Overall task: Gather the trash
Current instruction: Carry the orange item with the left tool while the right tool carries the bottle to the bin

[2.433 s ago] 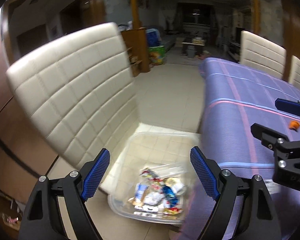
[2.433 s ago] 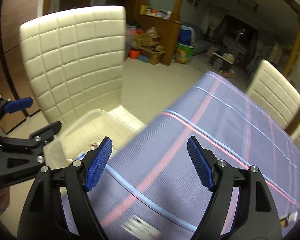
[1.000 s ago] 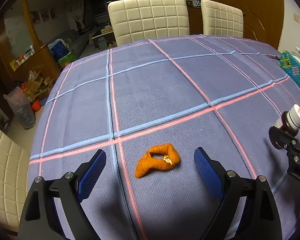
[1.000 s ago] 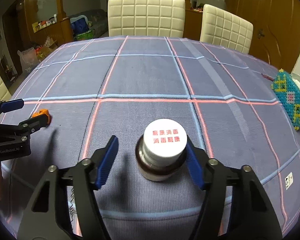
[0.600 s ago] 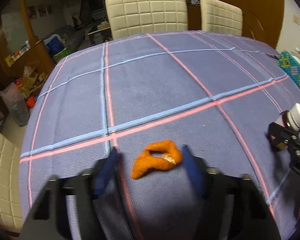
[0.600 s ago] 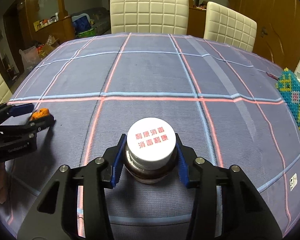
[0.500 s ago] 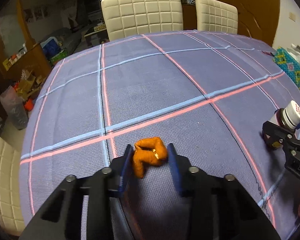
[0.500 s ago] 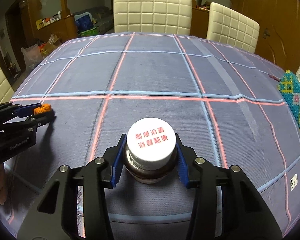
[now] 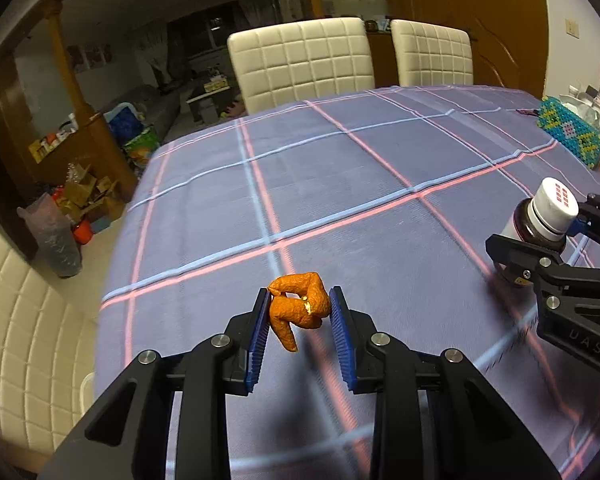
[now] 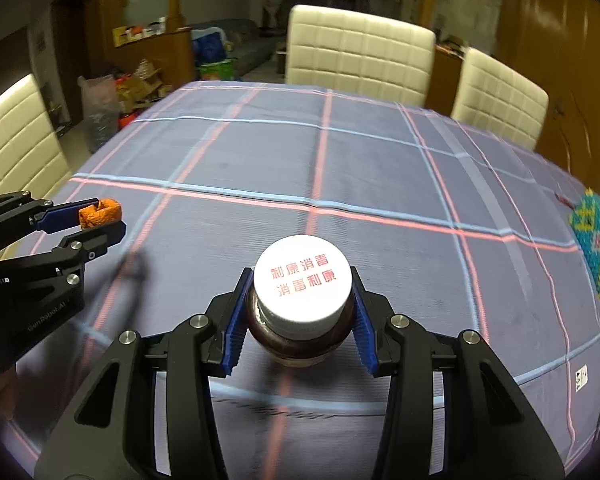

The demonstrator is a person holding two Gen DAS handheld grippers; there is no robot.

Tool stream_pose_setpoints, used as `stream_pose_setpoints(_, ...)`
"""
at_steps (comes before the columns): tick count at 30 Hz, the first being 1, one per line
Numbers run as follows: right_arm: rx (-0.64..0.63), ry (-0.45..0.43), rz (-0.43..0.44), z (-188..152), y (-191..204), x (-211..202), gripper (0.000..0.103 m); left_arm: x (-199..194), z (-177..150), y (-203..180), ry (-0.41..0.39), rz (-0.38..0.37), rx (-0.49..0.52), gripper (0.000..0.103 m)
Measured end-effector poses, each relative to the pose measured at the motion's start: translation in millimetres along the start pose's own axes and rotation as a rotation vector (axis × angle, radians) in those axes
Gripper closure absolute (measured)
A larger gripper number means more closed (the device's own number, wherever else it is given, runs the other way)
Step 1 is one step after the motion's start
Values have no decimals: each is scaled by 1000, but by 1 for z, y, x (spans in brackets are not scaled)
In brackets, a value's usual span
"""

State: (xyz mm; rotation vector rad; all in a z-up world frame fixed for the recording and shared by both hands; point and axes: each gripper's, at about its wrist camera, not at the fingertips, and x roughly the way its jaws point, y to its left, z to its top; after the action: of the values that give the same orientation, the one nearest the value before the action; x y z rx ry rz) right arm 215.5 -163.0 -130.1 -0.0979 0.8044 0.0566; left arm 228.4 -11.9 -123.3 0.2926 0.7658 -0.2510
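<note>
My left gripper [image 9: 298,320] is shut on a curled orange peel [image 9: 298,308] and holds it above the purple checked tablecloth [image 9: 340,184]. The peel also shows in the right wrist view [image 10: 100,212], pinched in the left gripper [image 10: 96,220] at the left. My right gripper [image 10: 298,320] is shut on a brown bottle with a white cap with red print [image 10: 303,284], held upright above the cloth. The bottle also shows in the left wrist view [image 9: 548,212], in the right gripper [image 9: 540,236] at the right.
Cream padded chairs [image 9: 300,64] stand at the table's far side and one [image 10: 16,140] at the left. A beaded blue-green pouch [image 10: 598,244] lies at the right edge of the table. Boxes and a bag [image 9: 56,228] clutter the floor at the left.
My left gripper has closed on the orange peel and lifted it off the cloth. My right gripper has closed on the bottle and raised it.
</note>
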Motion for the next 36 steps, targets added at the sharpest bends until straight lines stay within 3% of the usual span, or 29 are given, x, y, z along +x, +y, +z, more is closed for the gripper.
stream_pose_setpoints(16,-192,-16,114,9,115,-16,57,-45,-55,85,-8,119,-143,73)
stream_pose_setpoints(36,-421,-5,253,27,272,-3,57,-59,-132,211,54,272,-349,73)
